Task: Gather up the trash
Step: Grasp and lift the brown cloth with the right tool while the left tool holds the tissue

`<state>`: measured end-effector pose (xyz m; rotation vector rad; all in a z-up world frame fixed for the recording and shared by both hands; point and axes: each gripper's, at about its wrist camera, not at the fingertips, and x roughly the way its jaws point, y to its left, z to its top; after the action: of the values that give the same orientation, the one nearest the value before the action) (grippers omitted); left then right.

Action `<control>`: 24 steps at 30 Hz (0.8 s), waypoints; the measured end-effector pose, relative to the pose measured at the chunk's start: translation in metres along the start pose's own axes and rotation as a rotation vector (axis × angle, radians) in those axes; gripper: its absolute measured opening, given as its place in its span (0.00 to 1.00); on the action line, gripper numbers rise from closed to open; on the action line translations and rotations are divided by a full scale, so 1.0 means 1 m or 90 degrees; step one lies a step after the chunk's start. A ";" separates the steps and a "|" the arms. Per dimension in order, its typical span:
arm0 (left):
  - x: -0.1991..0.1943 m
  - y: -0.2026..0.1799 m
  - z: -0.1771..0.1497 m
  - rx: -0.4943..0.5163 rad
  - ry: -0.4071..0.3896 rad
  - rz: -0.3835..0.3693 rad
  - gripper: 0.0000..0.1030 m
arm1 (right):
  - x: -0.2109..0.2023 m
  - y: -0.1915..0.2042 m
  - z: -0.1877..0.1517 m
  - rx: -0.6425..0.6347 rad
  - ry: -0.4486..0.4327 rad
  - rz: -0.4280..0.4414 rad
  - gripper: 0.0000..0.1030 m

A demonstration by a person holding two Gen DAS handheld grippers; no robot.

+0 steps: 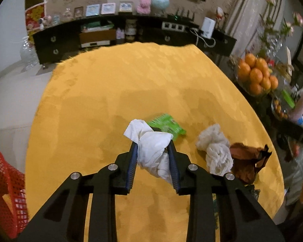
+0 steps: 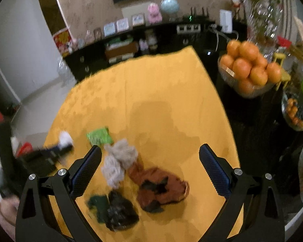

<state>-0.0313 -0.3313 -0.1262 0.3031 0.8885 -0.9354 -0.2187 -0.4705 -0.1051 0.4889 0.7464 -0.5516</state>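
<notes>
My left gripper (image 1: 153, 146) is shut on a crumpled white tissue (image 1: 153, 151), held just above the yellow tablecloth (image 1: 121, 84). Behind it lies a green wrapper (image 1: 167, 124). To its right sit a second crumpled tissue (image 1: 216, 147) and a brown wrapper (image 1: 248, 161). In the right wrist view my right gripper (image 2: 150, 151) stands open over that pile: the grey-white tissue (image 2: 119, 161), the brown wrapper (image 2: 159, 187), a dark crumpled wrapper (image 2: 119, 209) and the green wrapper (image 2: 100, 136). The left gripper (image 2: 58, 149) shows blurred at the left with the white tissue (image 2: 65, 137).
A red mesh basket (image 1: 8, 191) stands at the lower left beside the table. A glass bowl of oranges (image 2: 250, 68) and glass jars (image 2: 297, 109) crowd the dark surface on the right. A black sideboard (image 1: 131, 34) with frames and ornaments runs along the far wall.
</notes>
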 end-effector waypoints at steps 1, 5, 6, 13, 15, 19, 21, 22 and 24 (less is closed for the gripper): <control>-0.003 0.002 0.000 -0.003 -0.004 0.002 0.27 | 0.005 0.000 -0.004 -0.005 0.018 0.004 0.91; -0.016 0.015 0.002 -0.011 -0.016 0.016 0.27 | 0.027 0.001 -0.021 -0.031 0.093 0.008 0.91; -0.018 0.017 0.002 -0.013 -0.018 0.019 0.27 | 0.031 0.002 -0.025 -0.040 0.106 0.004 0.92; -0.030 0.031 0.003 -0.013 -0.028 0.037 0.27 | 0.042 0.000 -0.034 -0.057 0.124 -0.025 0.75; -0.033 0.033 0.003 -0.011 -0.033 0.042 0.27 | 0.044 -0.004 -0.034 -0.050 0.129 -0.026 0.65; -0.039 0.038 0.005 -0.013 -0.043 0.048 0.27 | 0.041 -0.008 -0.030 -0.042 0.119 -0.019 0.53; -0.042 0.039 0.005 -0.014 -0.047 0.050 0.27 | 0.037 -0.010 -0.026 -0.033 0.111 -0.015 0.49; -0.043 0.040 0.006 -0.014 -0.049 0.051 0.27 | 0.035 -0.011 -0.024 -0.029 0.105 -0.015 0.48; -0.046 0.041 0.007 -0.017 -0.054 0.053 0.27 | 0.030 -0.013 -0.020 -0.019 0.090 -0.013 0.44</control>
<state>-0.0076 -0.2849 -0.0919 0.2740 0.8043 -0.8527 -0.2187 -0.4775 -0.1427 0.4968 0.8940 -0.5280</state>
